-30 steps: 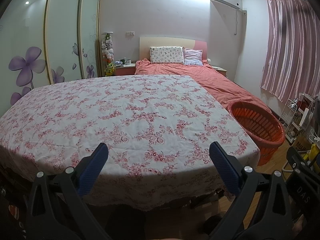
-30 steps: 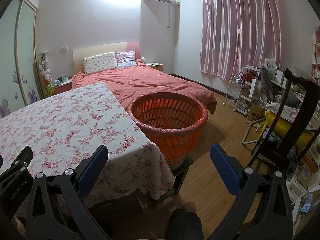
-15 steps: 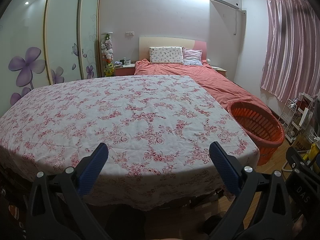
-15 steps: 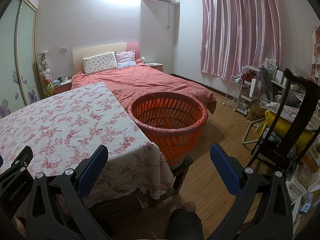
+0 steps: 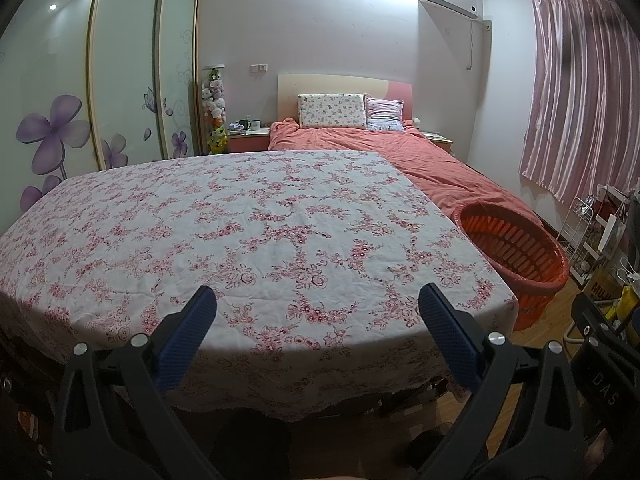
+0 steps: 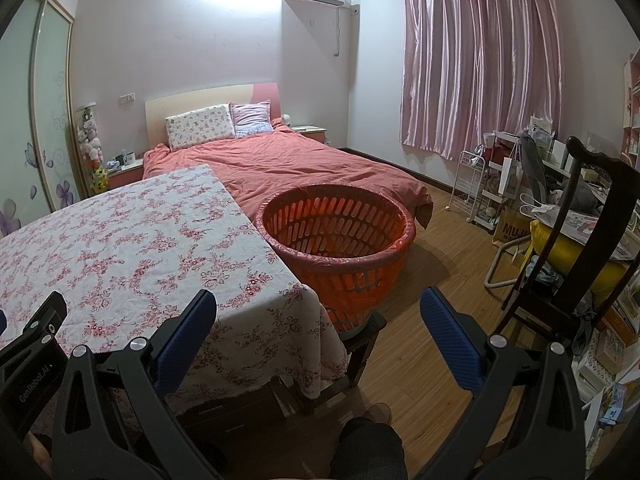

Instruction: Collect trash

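A table with a pink floral cloth [image 5: 256, 236] fills the left wrist view; no trash shows on it. My left gripper [image 5: 318, 300] hovers open over its near edge, nothing between the blue pads. An orange slotted basket [image 6: 336, 232] lined with a red bag stands on a dark stool at the table's right end, also seen as the basket [image 5: 516, 248] at the right of the left wrist view. My right gripper [image 6: 318, 300] is open, short of the basket and above the table's corner [image 6: 280, 292]. Nothing shows inside the basket.
A bed with a salmon cover [image 6: 288, 164] lies behind the table and basket. A dark wooden chair [image 6: 580, 248] and cluttered shelves [image 6: 492, 184] stand at the right over wooden floor [image 6: 440, 264]. Wardrobe doors [image 5: 120, 80] line the left wall. A person's knee [image 6: 368, 444] is below.
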`<action>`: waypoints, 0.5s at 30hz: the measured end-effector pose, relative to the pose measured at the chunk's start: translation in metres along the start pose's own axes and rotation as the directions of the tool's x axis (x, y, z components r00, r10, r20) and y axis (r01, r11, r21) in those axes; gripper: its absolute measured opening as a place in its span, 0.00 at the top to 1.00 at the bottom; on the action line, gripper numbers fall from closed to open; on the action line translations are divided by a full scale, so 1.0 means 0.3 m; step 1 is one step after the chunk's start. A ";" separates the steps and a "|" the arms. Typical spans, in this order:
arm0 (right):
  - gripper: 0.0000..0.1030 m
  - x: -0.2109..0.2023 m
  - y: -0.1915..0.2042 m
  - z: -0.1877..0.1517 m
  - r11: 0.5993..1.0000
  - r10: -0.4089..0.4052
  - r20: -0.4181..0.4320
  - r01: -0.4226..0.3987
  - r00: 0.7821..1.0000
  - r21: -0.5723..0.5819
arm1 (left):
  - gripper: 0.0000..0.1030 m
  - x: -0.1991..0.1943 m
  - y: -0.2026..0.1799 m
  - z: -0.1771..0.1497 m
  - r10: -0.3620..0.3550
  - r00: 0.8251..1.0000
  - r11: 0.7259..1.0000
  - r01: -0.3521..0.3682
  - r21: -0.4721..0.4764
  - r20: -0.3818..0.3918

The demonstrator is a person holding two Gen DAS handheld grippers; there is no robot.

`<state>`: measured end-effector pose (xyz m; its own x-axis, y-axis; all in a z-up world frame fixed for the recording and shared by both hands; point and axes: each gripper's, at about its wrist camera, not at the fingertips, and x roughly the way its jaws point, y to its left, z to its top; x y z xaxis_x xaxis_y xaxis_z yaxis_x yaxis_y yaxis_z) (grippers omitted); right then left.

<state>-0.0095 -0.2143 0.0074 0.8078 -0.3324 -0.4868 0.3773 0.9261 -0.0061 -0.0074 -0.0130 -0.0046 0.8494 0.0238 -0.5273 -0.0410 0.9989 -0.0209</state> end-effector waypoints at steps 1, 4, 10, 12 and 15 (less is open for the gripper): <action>0.02 0.000 0.000 0.000 1.000 0.000 0.000 0.000 1.000 0.000 | 0.04 0.000 0.000 -0.001 0.000 1.000 1.000 0.000 0.000 0.000; 0.02 -0.001 -0.002 0.000 1.000 0.000 0.000 0.000 1.000 0.001 | 0.04 0.000 0.000 0.000 0.000 1.000 1.000 0.000 0.000 0.000; 0.02 -0.001 0.000 0.000 1.000 0.000 0.000 0.000 1.000 0.000 | 0.04 0.000 0.000 0.000 0.001 1.000 1.000 -0.001 0.001 0.000; 0.02 0.000 0.000 0.000 1.000 0.000 0.000 0.000 1.000 0.000 | 0.04 0.000 0.001 -0.001 0.003 1.000 1.000 -0.003 0.000 0.000; 0.02 -0.001 0.000 0.000 1.000 0.000 0.000 0.000 1.000 0.001 | 0.04 0.001 0.002 -0.003 0.001 1.000 1.000 -0.001 0.002 -0.002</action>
<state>-0.0096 -0.2144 0.0076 0.8075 -0.3324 -0.4873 0.3777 0.9259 -0.0056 -0.0075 -0.0124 -0.0055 0.8483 0.0245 -0.5290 -0.0406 0.9990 -0.0189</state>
